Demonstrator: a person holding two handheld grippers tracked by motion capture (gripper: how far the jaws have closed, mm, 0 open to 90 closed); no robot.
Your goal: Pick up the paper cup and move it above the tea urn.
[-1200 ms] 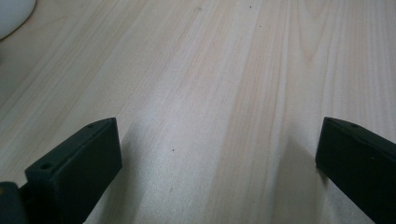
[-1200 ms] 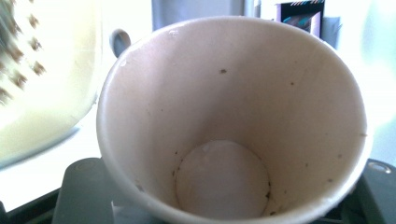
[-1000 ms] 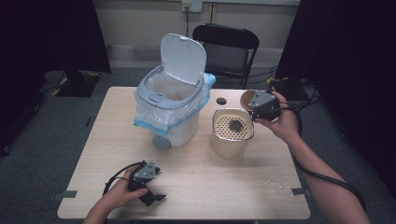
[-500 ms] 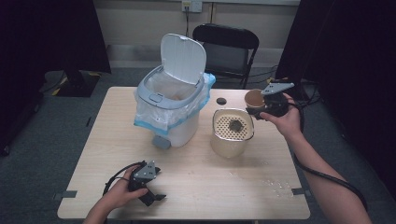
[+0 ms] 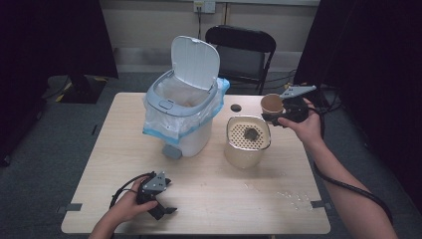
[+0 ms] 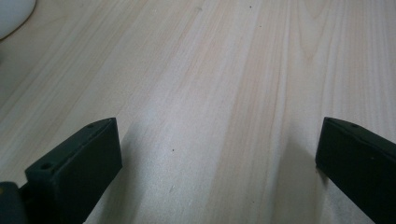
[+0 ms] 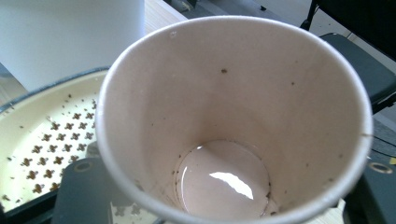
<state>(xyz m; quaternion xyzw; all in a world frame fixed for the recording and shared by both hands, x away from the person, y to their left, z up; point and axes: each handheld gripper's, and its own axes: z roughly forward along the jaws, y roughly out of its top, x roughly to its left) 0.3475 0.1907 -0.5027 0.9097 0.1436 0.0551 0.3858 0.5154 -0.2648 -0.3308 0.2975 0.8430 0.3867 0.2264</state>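
We see a light wooden table (image 5: 209,199) at the centre of the frame, standing on a grey carpeted floor (image 5: 45,164). Behind it, at upper centre, stands a black folding chair (image 5: 241,50) against a pale wall (image 5: 144,25), with a wall socket (image 5: 205,6) at the top edge. Dark curtains (image 5: 50,35) fill the upper left and the right side. Strips of tape (image 5: 68,207) mark the floor near the table's lower corners. The light is dim and even.

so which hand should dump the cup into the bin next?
Right, probably. Its hand-held gripper already clamps the paper cup upright, beside the open bin. The left hand-held gripper sits open and empty low on the table.
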